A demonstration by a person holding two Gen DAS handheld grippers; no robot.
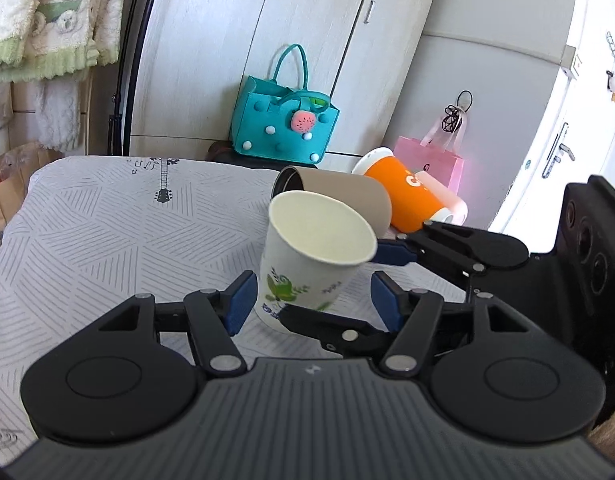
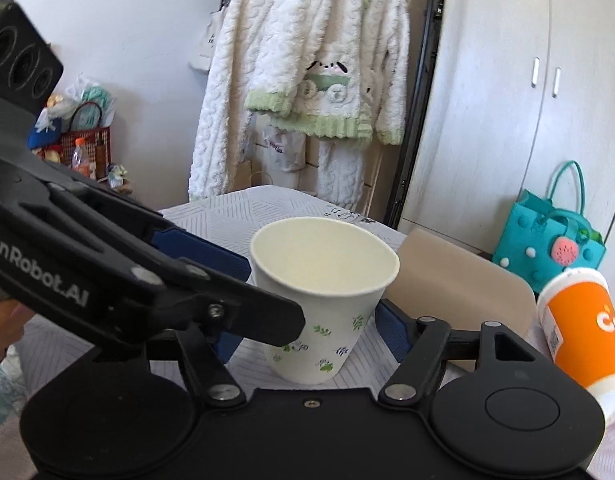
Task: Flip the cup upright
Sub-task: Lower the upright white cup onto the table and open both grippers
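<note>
Left claw [image 1: 311, 300] open, pads flanking but clear of white paper cup [image 1: 313, 256]; right claw [image 2: 311, 320] likewise wide, gripping nothing. Cup centre frame, mouth up on desk [image 1: 107, 240], slightly tilted: flip looks essentially done. Behind, tan cup [image 1: 339, 196] and orange cup [image 1: 407, 192] lie on their sides.

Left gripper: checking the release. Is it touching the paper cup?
Cannot tell. In the left wrist view, cloth shows between the paper cup and one pad, but the other pad meets the cup's outline.
</note>
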